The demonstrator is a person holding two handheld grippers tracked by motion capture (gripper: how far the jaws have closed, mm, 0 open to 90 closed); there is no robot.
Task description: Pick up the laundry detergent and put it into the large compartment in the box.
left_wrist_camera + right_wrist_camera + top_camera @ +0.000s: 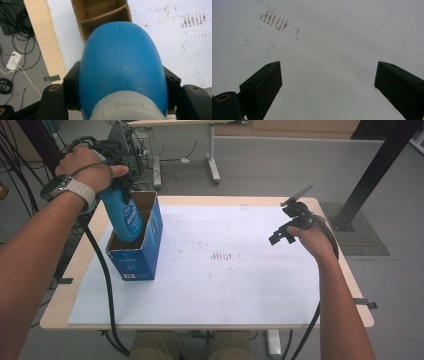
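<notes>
the left gripper (122, 100) is clamped on a blue bottle (122, 215), its two black jaws pressed against opposite sides of the body just above the pale grey cap end, as seen in the left gripper view. the grip is taken near the cap, probably so that the rest of the bottle can pass into a narrow slot without the jaws fouling the cardboard. in the high view the bottle is held tilted, base down, with its lower part already inside the rear compartment of an open blue cardboard box (142, 257); whether the base is resting on the bottom cannot be told. the box is divided by a cardboard partition (102, 18), and it is judged that the bottle is being lowered into one cell, the tilt likely serving to steer the base past the rim. the box is set upright at the left side of a white sheet (240, 290) that is spread over the wooden table (65, 317).

the right gripper (327, 82) is held with its jaws spread wide and nothing between them, above the bare sheet well apart from the box, near a patch of brownish marks (274, 20). it is apparently kept clear while the left hand (87, 167) works.
</notes>
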